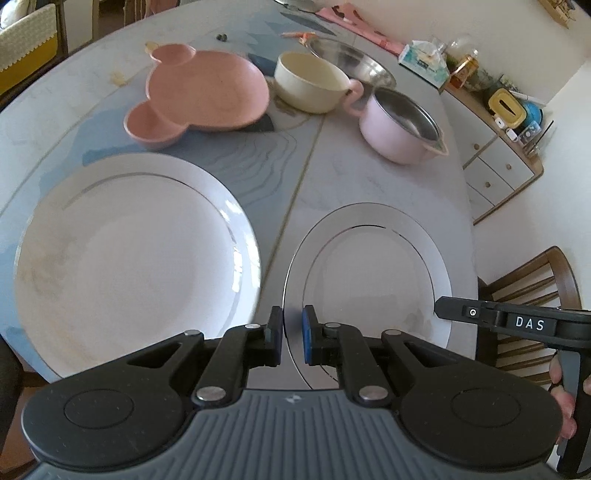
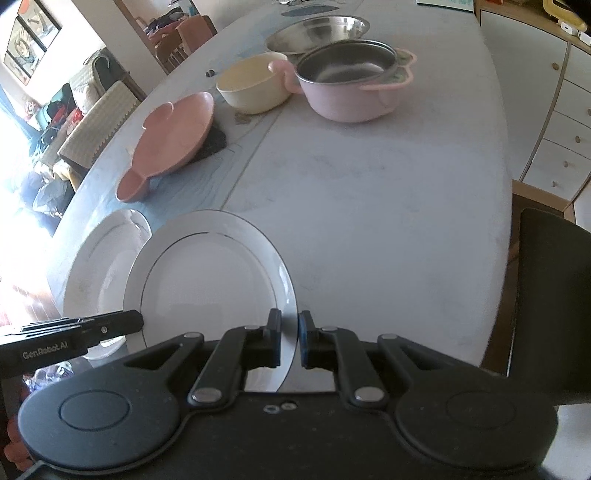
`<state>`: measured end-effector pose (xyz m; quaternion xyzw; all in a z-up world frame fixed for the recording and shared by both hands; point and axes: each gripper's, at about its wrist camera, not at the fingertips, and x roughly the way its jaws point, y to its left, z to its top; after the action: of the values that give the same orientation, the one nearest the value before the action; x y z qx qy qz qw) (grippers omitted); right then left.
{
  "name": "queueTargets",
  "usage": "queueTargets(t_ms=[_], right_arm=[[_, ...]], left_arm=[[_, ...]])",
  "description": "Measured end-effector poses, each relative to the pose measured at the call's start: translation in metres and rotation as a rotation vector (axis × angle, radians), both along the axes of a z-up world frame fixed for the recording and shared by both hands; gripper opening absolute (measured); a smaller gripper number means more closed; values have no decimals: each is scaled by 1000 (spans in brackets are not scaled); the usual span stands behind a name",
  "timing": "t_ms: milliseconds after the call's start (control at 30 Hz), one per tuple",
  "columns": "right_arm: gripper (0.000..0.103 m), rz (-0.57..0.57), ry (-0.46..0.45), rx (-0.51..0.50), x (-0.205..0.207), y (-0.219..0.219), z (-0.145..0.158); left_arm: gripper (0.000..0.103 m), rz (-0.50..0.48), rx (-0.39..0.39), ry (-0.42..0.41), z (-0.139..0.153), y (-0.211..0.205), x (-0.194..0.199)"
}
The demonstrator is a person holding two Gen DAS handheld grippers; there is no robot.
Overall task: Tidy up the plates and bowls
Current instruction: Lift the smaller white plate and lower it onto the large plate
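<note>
A white gold-rimmed plate [image 1: 373, 273] [image 2: 210, 288] is held between both grippers. My left gripper [image 1: 291, 326] is shut on its left rim and my right gripper [image 2: 289, 326] is shut on its right rim. In the right wrist view the held plate overlaps a second white plate [image 1: 136, 266] [image 2: 96, 266], which lies on the table to its left. Further back stand a pink mouse-shaped plate [image 1: 207, 88] [image 2: 173, 133], a cream bowl [image 1: 310, 86] [image 2: 251, 90], a pink pot with a steel inside [image 1: 399, 125] [image 2: 347, 88] and a steel bowl [image 1: 354, 62] [image 2: 317, 31].
The table [image 2: 388, 206] has a bare stretch at the right. A dark mat [image 2: 214, 146] lies under the pink plate. A wooden chair [image 1: 532, 288] and a white drawer cabinet [image 2: 554, 129] stand beyond the right edge. A tissue box [image 1: 424, 61] sits at the far right.
</note>
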<state>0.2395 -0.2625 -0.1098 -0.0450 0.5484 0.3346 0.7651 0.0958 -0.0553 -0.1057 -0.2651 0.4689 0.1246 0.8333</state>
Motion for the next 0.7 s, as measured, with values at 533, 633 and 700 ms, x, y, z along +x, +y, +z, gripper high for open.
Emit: queueTargets(t_ms=[533,633,700], right_arm=[[9,2,15,16,-29,86,-2],[9,1,21,12,-35,104,-7],[9,-2,25,10,-39,116,-10]], left_arm=[[10,21,8,13,4,86,-31],[10,21,9,20,2,103,-37],[10,21,5,26,-1,115,-40]])
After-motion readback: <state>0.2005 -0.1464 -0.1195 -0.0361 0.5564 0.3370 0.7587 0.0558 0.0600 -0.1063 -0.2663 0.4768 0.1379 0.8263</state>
